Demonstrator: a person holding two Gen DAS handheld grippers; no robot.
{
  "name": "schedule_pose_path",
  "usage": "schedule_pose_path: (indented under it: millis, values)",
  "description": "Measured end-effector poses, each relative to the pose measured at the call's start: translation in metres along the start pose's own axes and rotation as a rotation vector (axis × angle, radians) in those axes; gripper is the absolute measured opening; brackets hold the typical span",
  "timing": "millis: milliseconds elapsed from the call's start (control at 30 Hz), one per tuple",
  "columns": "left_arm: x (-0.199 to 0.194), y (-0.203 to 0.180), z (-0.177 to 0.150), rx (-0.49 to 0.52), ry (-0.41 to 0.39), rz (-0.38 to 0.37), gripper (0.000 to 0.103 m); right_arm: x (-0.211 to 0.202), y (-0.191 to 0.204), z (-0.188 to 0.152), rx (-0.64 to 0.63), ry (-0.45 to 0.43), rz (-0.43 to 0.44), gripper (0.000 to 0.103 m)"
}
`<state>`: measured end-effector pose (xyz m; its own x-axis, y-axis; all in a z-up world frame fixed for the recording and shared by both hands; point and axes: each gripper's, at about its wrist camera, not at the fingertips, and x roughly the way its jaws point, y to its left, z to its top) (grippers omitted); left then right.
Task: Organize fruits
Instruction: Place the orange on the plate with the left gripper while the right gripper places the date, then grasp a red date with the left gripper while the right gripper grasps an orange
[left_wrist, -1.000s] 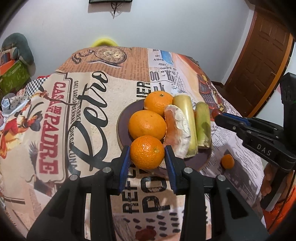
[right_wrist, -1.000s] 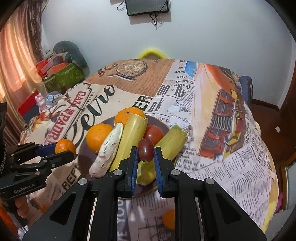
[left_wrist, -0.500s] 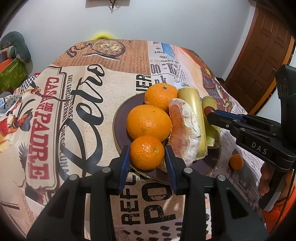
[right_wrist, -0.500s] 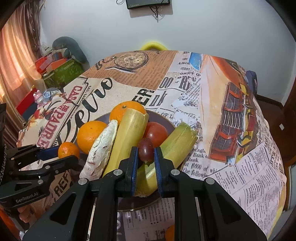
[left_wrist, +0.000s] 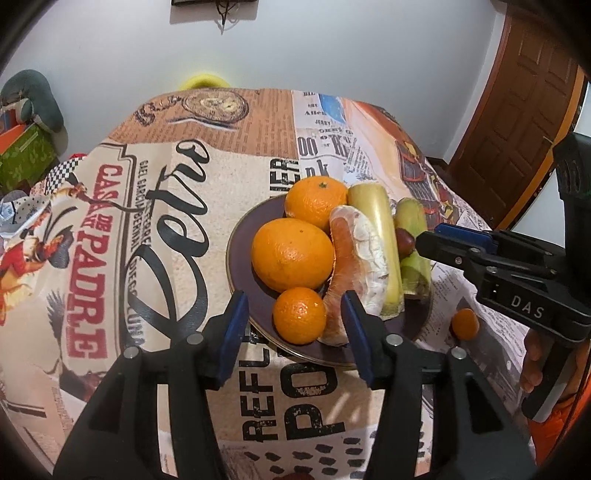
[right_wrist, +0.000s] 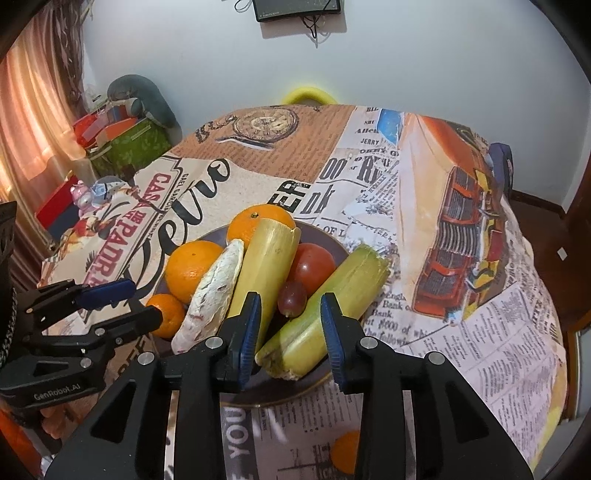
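Left gripper (left_wrist: 293, 325) nearest, jaws just opened and released, small orange (left_wrist: 299, 315) lying free between the blue pads on the near rim of the plate (left_wrist: 240, 236), touching neither pad

Right gripper (right_wrist: 290, 325) likewise just opened, let go, grape (right_wrist: 292, 297) beyond its tips, resting between two cane pieces (right_wrist: 273, 254) and against the tomato (right_wrist: 312, 261)

Further in: big orange (left_wrist: 293, 253), wrapped roll (left_wrist: 354, 258) leaning on it, second orange (left_wrist: 316, 201) at the far rim

Off the plate to the right, on the printed tablecloth (left_wrist: 155, 206): a tiny orange fruit (left_wrist: 464, 324)

Beyond: white wall (left_wrist: 332, 48), brown door (left_wrist: 517, 110), yellow chair back (right_wrist: 306, 94)
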<state>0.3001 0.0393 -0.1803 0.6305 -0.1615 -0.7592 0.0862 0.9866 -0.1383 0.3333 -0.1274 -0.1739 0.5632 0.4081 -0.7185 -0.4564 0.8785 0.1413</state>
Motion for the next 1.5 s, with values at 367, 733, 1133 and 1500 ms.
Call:
schedule_pose_path:
  millis: [367, 733, 1133, 1500]
  values:
    - [-0.049, -0.004, -0.003, -0.005, -0.074, 0.041, 0.052, -0.047, -0.009, -0.013, 0.013, -0.044, -0.046, 0.035]
    - [-0.085, -0.008, -0.026, 0.013, -0.072, 0.100, 0.067, -0.079, -0.021, -0.042, 0.037, -0.040, -0.099, 0.048]
    - [-0.072, -0.004, -0.065, 0.025, 0.057, 0.068, 0.068, -0.054, -0.035, -0.079, 0.044, 0.075, -0.123, 0.051]
    - [-0.046, 0.000, -0.094, 0.019, 0.128, 0.034, 0.067, -0.022, -0.040, -0.084, 0.067, 0.118, -0.100, 0.051]
